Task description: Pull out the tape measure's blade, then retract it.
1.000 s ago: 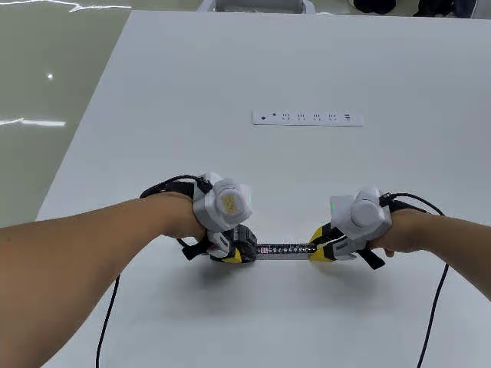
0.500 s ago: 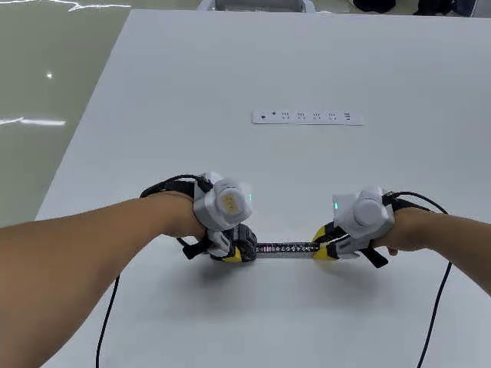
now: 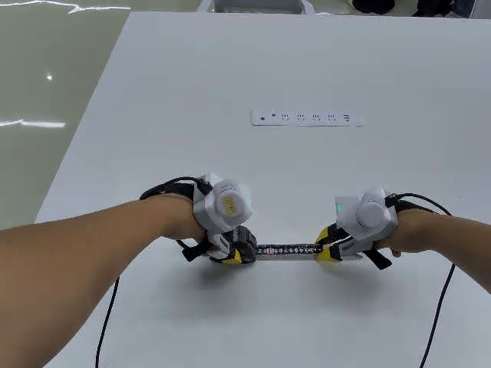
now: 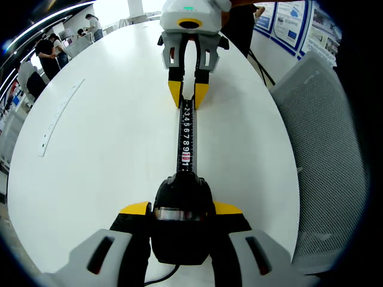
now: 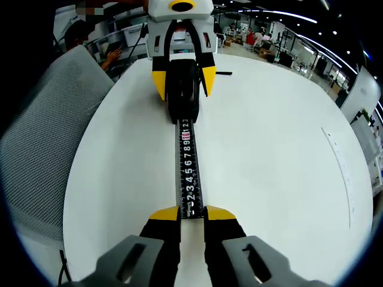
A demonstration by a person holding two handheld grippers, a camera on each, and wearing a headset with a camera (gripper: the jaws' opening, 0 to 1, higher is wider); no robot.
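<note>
The case (image 4: 181, 215) is black. The blade (image 5: 188, 167) is black with white numerals and ticks and one red mark. The left gripper (image 4: 182, 208) and right gripper (image 5: 191, 213) are white and grey with yellow tips. The table (image 3: 230, 77) and power strip (image 3: 306, 118) are white. The cable (image 3: 107, 314) is black, the chair (image 4: 323, 149) grey mesh.

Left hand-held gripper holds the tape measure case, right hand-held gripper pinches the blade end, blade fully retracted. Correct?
Not quite. The blade is partly pulled out, not retracted. The left gripper view shows its numbered strip spanning the gap from the tape measure case in the left hand-held gripper to the right hand-held gripper. The rest stands.
</note>
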